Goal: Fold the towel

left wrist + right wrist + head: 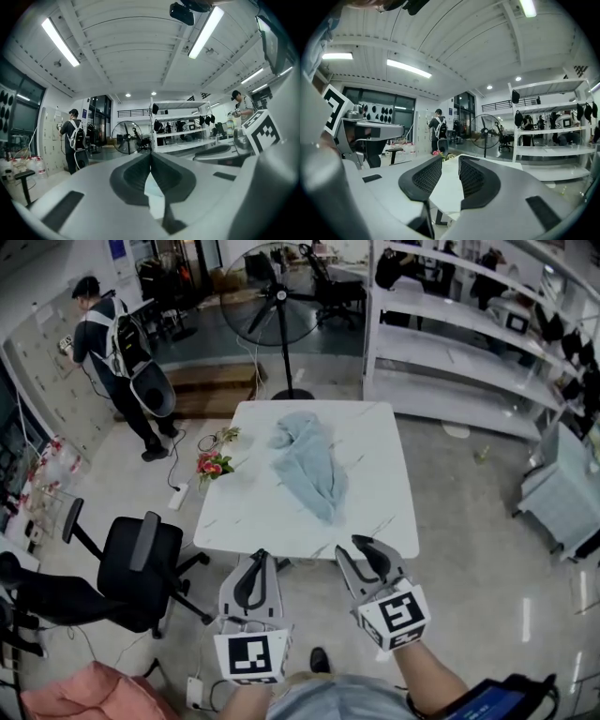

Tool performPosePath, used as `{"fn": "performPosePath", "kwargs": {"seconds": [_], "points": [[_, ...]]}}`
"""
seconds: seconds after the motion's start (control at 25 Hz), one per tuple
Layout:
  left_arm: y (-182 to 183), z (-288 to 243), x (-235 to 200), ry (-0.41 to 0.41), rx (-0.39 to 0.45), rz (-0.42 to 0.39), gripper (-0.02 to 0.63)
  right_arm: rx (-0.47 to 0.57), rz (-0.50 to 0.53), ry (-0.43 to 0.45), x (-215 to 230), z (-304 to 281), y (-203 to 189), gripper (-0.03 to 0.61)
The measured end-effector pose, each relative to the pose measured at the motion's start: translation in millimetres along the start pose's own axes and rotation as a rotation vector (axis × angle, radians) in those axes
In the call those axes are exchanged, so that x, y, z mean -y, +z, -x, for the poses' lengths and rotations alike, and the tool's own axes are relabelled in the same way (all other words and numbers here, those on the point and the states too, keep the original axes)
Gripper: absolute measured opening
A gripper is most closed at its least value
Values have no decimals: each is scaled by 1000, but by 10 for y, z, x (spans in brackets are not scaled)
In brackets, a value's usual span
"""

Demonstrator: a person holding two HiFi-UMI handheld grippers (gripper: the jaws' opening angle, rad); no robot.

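A light blue towel (307,465) lies crumpled on the white table (244,512), running from the far middle toward the near right. Both grippers hover just off the table's near edge, short of the towel and pointing level at it. My left gripper (260,557) is shut with nothing in it; in the left gripper view its tips (150,154) meet. My right gripper (357,545) stands open and empty; in the right gripper view only the table (446,187) shows between its jaws (450,160).
A small bunch of pink flowers (213,464) lies at the table's left edge. A black office chair (141,563) stands to the near left, a pedestal fan (277,298) beyond the table, and white shelves (450,348) at the far right. A person (112,343) stands at the far left.
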State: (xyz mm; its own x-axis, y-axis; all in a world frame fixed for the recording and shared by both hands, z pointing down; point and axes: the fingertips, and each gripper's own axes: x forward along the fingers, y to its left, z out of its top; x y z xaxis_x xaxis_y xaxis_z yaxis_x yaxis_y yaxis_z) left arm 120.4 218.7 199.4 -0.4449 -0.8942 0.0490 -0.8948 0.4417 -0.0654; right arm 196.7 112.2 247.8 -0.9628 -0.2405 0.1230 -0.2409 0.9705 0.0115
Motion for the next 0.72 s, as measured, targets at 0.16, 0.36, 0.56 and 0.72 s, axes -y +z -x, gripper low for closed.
{"fn": "performPosePath", "kwargs": {"seconds": [0.16,0.36,0.56,0.72], "points": [[52,-229,-123,-35,20,-19,8,25,8,-29,79,-206,103,123],[24,-453,-207,-65,19,-23,8,28,10,-63,197,-355,93,121],[-73,-635,-216,-85,-8,-25,8,16,1,-71,312,-487,33,121],[-211,-807,-239,-88,-46,-28,8,-17,-20,-65,420,-642,-116,121]]}}
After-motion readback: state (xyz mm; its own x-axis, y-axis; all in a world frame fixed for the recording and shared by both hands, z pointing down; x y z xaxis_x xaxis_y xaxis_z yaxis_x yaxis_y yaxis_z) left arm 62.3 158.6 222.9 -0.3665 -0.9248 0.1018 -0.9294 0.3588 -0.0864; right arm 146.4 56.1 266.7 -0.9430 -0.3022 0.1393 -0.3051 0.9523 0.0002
